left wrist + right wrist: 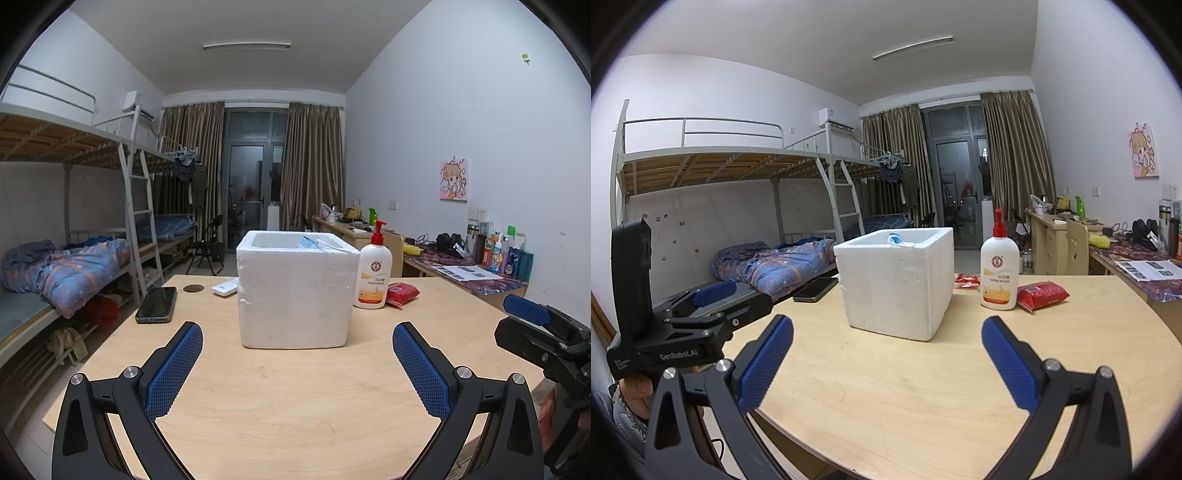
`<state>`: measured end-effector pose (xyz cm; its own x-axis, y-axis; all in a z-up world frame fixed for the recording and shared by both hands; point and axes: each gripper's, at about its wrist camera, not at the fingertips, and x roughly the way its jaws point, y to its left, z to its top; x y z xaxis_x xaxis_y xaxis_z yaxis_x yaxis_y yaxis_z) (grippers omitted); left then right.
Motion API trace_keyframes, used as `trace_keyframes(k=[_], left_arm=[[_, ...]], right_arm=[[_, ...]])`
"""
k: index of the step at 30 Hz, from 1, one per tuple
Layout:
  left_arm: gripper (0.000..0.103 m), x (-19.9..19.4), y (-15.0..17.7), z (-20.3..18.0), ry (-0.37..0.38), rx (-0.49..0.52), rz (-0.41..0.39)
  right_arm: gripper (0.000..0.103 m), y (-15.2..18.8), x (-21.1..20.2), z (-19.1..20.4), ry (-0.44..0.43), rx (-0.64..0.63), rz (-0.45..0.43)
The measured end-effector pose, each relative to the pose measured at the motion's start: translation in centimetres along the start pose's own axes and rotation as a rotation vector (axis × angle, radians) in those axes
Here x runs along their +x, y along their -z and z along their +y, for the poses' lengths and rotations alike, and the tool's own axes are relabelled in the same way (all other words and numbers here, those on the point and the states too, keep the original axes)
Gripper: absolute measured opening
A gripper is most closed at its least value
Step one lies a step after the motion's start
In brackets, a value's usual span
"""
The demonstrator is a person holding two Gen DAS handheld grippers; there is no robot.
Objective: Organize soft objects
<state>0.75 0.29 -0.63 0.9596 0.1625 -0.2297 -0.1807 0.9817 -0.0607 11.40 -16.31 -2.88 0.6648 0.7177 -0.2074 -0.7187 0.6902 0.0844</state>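
A white foam box (295,291) stands on the wooden table (295,398), with a blue-and-white soft packet (308,242) showing inside its open top. The box also shows in the right wrist view (897,284). A red soft packet (400,292) lies right of a white lotion pump bottle (373,273); both show in the right wrist view, the packet (1042,294) and the bottle (999,273). A smaller red packet (967,280) lies behind the box. My left gripper (297,363) is open and empty in front of the box. My right gripper (886,360) is open and empty.
A black phone (157,304) and a white flat device (225,288) lie on the table's left part. A bunk bed (74,258) stands to the left. A cluttered desk (480,273) runs along the right wall. The other gripper shows at the right edge of the left wrist view (546,332).
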Motion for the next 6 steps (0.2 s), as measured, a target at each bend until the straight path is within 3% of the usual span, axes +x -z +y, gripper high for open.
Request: trace_keyframes(k=[6], left_arm=[[0.103, -0.05, 0.07, -0.09, 0.005, 0.01, -0.002]], right_arm=[[0.103, 0.1, -0.09, 0.07, -0.005, 0.001, -0.001]])
